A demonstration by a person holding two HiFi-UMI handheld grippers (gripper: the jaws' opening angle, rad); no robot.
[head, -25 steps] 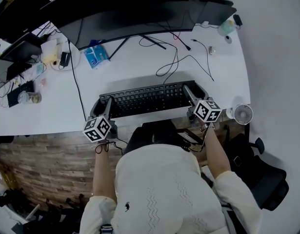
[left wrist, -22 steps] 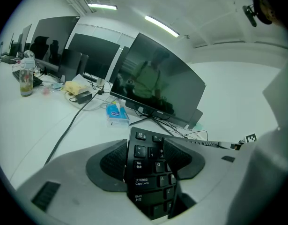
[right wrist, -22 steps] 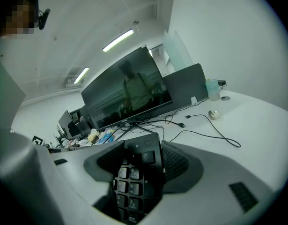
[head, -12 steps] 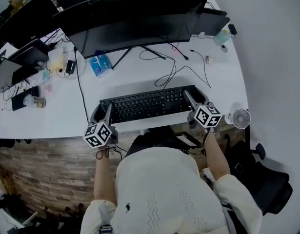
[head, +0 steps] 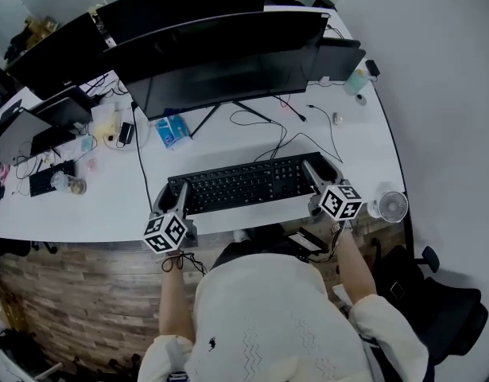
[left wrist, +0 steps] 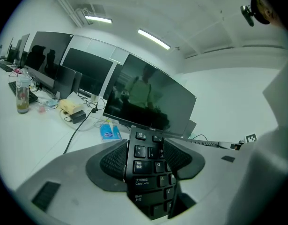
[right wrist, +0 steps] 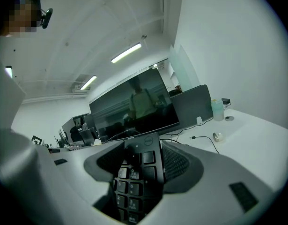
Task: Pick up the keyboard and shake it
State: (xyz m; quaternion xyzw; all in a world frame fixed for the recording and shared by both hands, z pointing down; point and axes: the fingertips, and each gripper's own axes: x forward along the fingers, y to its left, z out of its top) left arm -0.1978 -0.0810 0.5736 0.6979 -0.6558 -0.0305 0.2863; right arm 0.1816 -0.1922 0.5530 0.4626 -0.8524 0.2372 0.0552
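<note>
While both its ends are clamped, the keyboard (head: 242, 183) sits crosswise over the front part of the white desk (head: 93, 201), in front of the big monitor (head: 228, 58). Left gripper (head: 174, 193) has its jaws tight on the Esc/Tab end, and right gripper (head: 317, 169) has its jaws tight on the number-pad end. Lifted or resting on the desk: can't tell.

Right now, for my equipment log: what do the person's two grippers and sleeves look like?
Both the left gripper and right gripper have pale grey bodies with dark, dimpled, rounded pads. Each carries a cube of black-and-white square markers, with thin dark cords looping beneath. The person wears a cream knit top whose sleeves leave the forearms bare.
</note>
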